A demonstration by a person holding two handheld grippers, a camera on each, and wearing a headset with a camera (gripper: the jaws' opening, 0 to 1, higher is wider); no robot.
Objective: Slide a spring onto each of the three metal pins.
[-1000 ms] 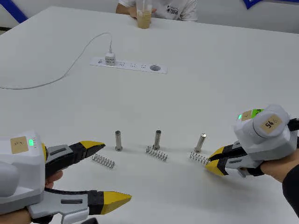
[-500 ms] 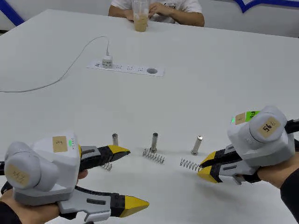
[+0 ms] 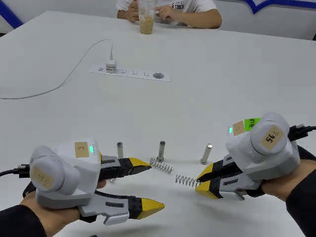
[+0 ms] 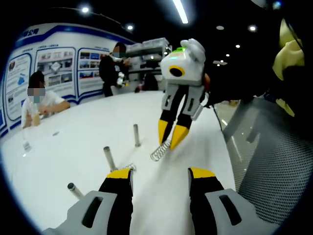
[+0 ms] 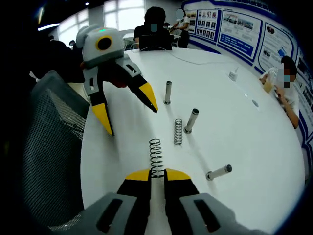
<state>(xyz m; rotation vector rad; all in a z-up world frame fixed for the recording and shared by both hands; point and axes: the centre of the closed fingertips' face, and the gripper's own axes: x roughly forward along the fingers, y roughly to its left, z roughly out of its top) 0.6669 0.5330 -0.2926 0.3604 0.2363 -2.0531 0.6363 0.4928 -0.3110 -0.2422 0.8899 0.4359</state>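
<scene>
Three short metal pins stand in a row on the white table: left [image 3: 120, 149], middle [image 3: 161, 150], right [image 3: 206, 153]. One spring [image 3: 162, 165] lies at the foot of the middle pin [image 5: 191, 120]. My right gripper [image 3: 203, 181] is shut on the end of another spring [image 3: 186, 181], which sticks out leftward in front of the pins; the right gripper view has that spring [image 5: 156, 156] straight ahead of the closed jaws. My left gripper [image 3: 149, 185] is open and empty, in front of the left pin. Its upper jaw covers the spot where a third spring lay.
A white power strip [image 3: 129, 73] with a plugged-in charger and a cable [image 3: 59, 84] lies mid-table. A cup with a drink [image 3: 146, 19] and a seated person are at the far edge. A mesh chair [image 4: 264, 161] stands beside the table.
My right gripper closed on the spring by the right pin and carried it left and nearer to me. My left gripper moved right and forward, covering the left spring.
</scene>
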